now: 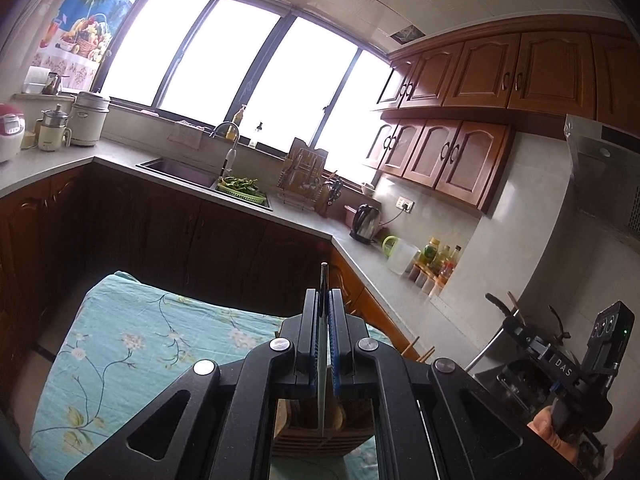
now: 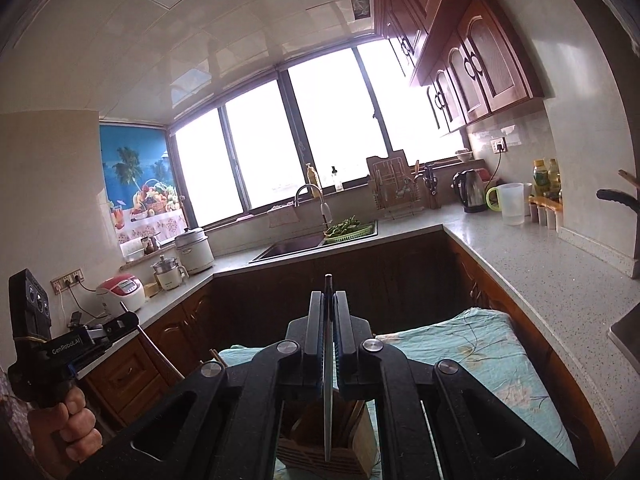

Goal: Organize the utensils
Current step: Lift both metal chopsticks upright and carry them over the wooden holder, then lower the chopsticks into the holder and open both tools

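My left gripper [image 1: 324, 300] is shut on a thin knife [image 1: 323, 280], seen edge-on, its blade running down between the fingers toward a wooden knife block [image 1: 320, 436] below. My right gripper [image 2: 329, 302] is likewise shut on a knife [image 2: 328, 360], whose blade hangs down over a wooden block [image 2: 320, 452] with slots. Both blocks stand on a table with a teal floral cloth [image 1: 132, 352], which also shows in the right wrist view [image 2: 472, 344]. The other hand-held gripper shows at the right edge of the left wrist view [image 1: 576, 364] and at the left edge of the right wrist view [image 2: 44, 344].
An L-shaped grey counter [image 2: 532, 264] carries a sink [image 1: 180, 172], green vegetables [image 1: 240, 186], a utensil rack [image 1: 300, 176], a kettle [image 1: 366, 222], a clear jug [image 1: 400, 256], bottles and cookers [image 1: 86, 118]. Wooden chopstick ends [image 1: 420, 350] stick up by the table.
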Available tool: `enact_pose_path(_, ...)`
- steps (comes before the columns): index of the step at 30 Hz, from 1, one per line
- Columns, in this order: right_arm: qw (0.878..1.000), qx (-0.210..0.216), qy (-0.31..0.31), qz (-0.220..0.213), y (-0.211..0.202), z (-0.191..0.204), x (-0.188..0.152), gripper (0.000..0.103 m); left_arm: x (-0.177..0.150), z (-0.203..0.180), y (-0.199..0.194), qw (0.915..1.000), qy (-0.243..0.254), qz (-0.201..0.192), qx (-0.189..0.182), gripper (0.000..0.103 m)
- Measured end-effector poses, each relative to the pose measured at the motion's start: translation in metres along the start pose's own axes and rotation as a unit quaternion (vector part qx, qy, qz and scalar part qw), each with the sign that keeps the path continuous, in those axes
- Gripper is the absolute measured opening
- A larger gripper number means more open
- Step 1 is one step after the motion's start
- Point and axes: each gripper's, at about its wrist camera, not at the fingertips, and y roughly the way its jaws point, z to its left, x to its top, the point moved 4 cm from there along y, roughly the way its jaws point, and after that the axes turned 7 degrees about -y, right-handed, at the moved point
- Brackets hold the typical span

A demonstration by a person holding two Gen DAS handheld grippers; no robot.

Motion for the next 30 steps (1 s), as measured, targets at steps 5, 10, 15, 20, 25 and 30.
enact_pose_path(5,1.000,-0.019,-0.004,-0.004,0.020,-0.008,-0.004,0.004,-0.012,0.008,0.031,0.9999,-0.010,-0.008,0.009,0.002)
enact_pose_path(10,1.000,-0.026,0.005,0.005,0.035,-0.014,-0.027,0.004,-0.035,0.014,0.057,0.9995,-0.010,-0.006,0.028,0.002)
enact_pose_path(15,0.999,-0.026,0.015,0.031,0.051,-0.016,-0.056,0.004,-0.057,0.016,0.083,0.9992,-0.010,0.018,0.036,0.002)
enact_pose_path(20,0.998,-0.021,0.022,0.061,0.064,-0.017,-0.075,0.004,-0.068,0.017,0.103,0.9985,-0.005,0.040,0.038,0.003)
enact_pose_path(25,0.996,-0.019,0.019,0.081,0.071,-0.017,-0.085,0.004,-0.063,0.021,0.119,0.9977,0.002,0.059,0.035,0.003)
enact_pose_path(30,0.995,-0.023,0.023,0.093,0.074,-0.022,-0.085,0.005,-0.055,0.023,0.122,0.9973,0.010,0.063,0.036,0.003)
